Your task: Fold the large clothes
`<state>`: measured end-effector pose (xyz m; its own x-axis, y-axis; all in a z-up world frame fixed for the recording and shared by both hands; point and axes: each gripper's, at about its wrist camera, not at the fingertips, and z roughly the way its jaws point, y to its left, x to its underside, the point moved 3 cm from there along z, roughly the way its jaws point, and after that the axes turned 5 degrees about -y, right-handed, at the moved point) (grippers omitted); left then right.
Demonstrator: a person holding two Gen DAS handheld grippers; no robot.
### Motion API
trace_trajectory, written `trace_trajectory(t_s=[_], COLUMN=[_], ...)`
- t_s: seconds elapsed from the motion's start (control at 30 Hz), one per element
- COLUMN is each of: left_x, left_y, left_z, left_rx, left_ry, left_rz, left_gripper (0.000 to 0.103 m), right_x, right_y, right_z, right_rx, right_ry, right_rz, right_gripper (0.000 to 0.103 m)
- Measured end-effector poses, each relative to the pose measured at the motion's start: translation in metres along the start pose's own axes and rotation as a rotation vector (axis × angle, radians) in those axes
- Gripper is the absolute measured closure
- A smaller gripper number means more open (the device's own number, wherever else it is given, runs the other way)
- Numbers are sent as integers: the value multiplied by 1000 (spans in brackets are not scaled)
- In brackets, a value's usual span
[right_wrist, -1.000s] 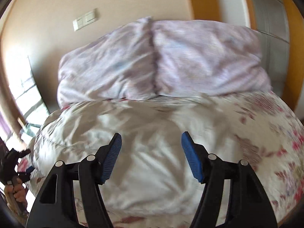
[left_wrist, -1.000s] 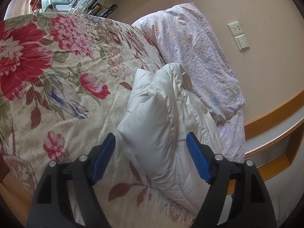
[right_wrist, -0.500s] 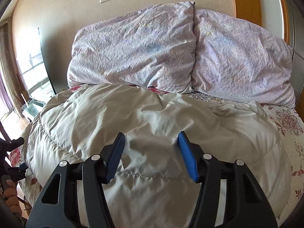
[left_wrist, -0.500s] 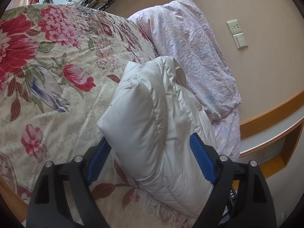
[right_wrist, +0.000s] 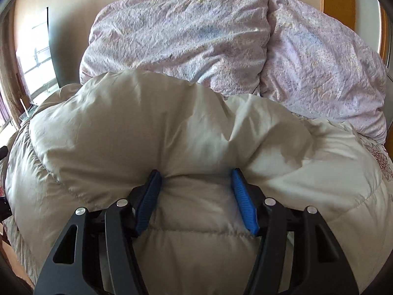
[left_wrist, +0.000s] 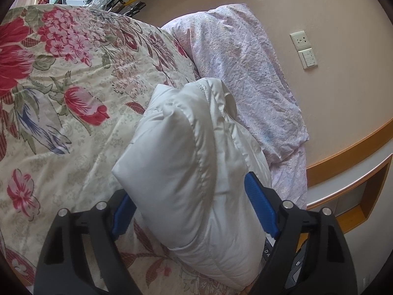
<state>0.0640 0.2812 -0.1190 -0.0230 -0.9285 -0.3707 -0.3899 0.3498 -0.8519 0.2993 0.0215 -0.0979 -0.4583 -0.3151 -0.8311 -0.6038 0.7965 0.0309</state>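
- White puffy jacket (left_wrist: 186, 172) lies bunched on the floral bedspread (left_wrist: 61, 127), close to the head of the bed, with its far side against the lilac pillows (right_wrist: 186, 39).
- Left gripper (left_wrist: 194, 206) has its blue pads spread wide, one on each side of a padded fold of the jacket; the fabric fills the gap between them, but whether the pads press into it cannot be told.
- Right gripper (right_wrist: 196, 196) straddles a thick roll of the same jacket (right_wrist: 152, 132); the blue fingers (right_wrist: 242, 204) dent the quilted fabric on both sides, the jaws set fairly wide apart around the bulk.
- Edges: in the left wrist view the jacket's stitched seam runs along the top of the raised fold, and its near end hangs toward the bed's edge by the wooden ledge (left_wrist: 348, 147).
- Room to move: a broad stretch of bedspread lies bare to the left of the jacket in the left wrist view.
- On the other side the pillows and the wall with its socket plate (left_wrist: 303, 49) hem the jacket in closely.
- In the right wrist view a window (right_wrist: 34, 56) is at the far left.
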Motion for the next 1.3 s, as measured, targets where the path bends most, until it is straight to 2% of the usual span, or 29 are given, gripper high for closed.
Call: trace_trajectory(t_s=[0.2, 0.4, 0.6, 0.8, 1.07, 1.17, 1.3], left_x=[0, 1, 6, 2, -5, -7, -11], left_y=[-4, -3, -7, -7, 18, 1, -44], left_z=[6, 7, 11, 19, 18, 15, 10], left_rx=[-2, -4, -4, 47, 152, 119, 92], left_ry=[-10, 17, 28, 37, 55, 52, 39], left_rz=[9, -3, -3, -58, -217, -120, 78], left_gripper=[21, 23, 23, 24, 55, 65, 68], right_x=[5, 8, 13, 15, 16, 16, 18], right_y=[-4, -15, -11, -12, -14, -14, -16], right_z=[2, -22, -6, -3, -2, -2, 0], right_rx=[-28, -19, -15, -27, -41, -40, -40], right_ry=[-5, -14, 29, 24, 25, 27, 34], right_rz=[10, 28, 4, 15, 31, 30, 29], right_gripper=[41, 41, 37, 36, 36, 36, 36])
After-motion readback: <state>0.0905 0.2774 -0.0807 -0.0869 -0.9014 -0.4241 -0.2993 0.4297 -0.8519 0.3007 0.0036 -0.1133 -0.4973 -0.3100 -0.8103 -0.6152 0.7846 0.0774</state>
